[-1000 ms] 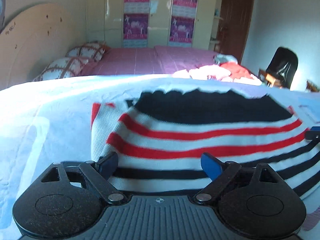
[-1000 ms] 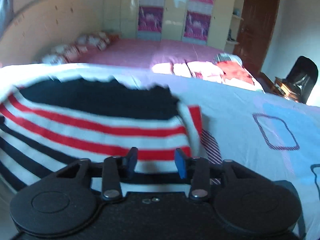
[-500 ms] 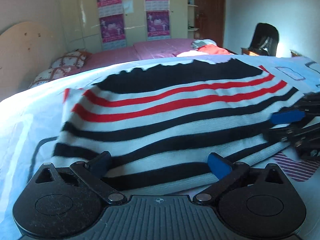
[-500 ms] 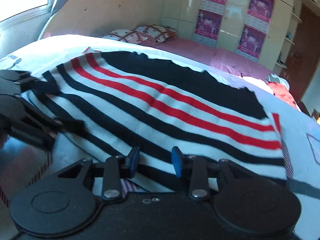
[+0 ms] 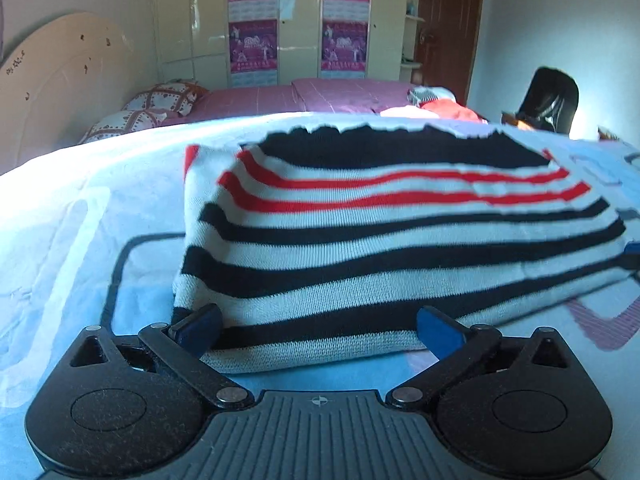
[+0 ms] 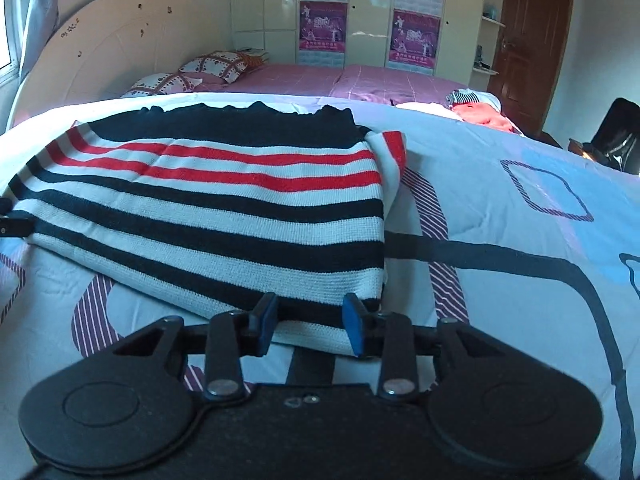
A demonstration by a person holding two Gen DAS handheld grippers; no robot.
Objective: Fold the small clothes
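One view alone, the right gripper's (image 6: 310,328), shows curtain (image 6: 38,12).

The left claw (image 5: 318,330) is matte black plastic: two round housings with circular recesses, a ribbed grey plate between them bearing a small crosshair mark, silver pivot screws, and angled arms ending in blue pads (image 5: 434,330). The right claw (image 6: 310,326) matches, with a plain dark centre plate.
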